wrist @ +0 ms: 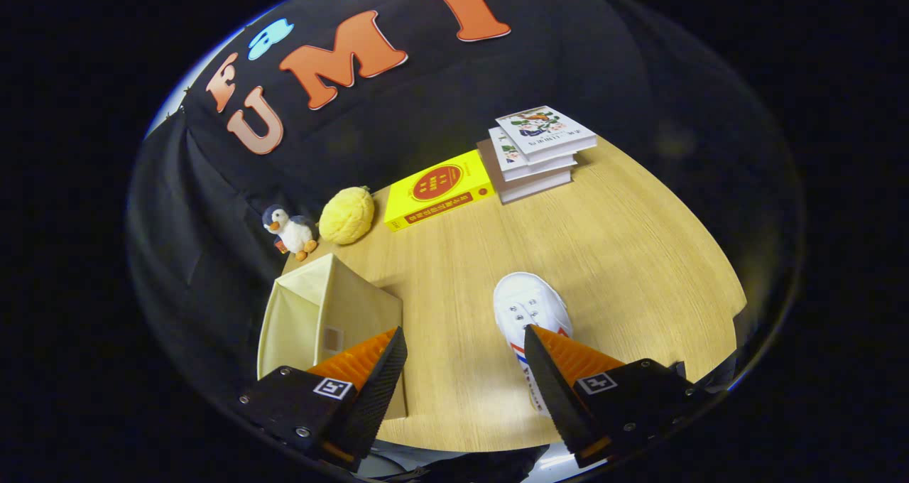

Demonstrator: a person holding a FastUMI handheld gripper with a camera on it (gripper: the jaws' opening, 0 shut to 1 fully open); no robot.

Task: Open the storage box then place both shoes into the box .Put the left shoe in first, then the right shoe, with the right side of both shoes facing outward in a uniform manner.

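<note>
A cream fabric storage box (pixel 323 312) stands on the wooden table (pixel 625 256), partly behind the left finger; its top is open and its inside looks hollow from here. A white canvas shoe (pixel 529 309) with red and blue stripes lies on the table, toe pointing away, its heel end hidden behind the right finger. My gripper (pixel 465 348) hovers above the table, open wide, with only bare wood between its fingers. The box is beside the left finger and the shoe beside the right finger.
Along the back of the table sit a toy penguin (pixel 290 231), a yellow plush ball (pixel 346 215), a yellow book (pixel 437 188) and a stack of books (pixel 536 153). Black cloth walls close the booth behind. The table's near edge runs just under the fingers.
</note>
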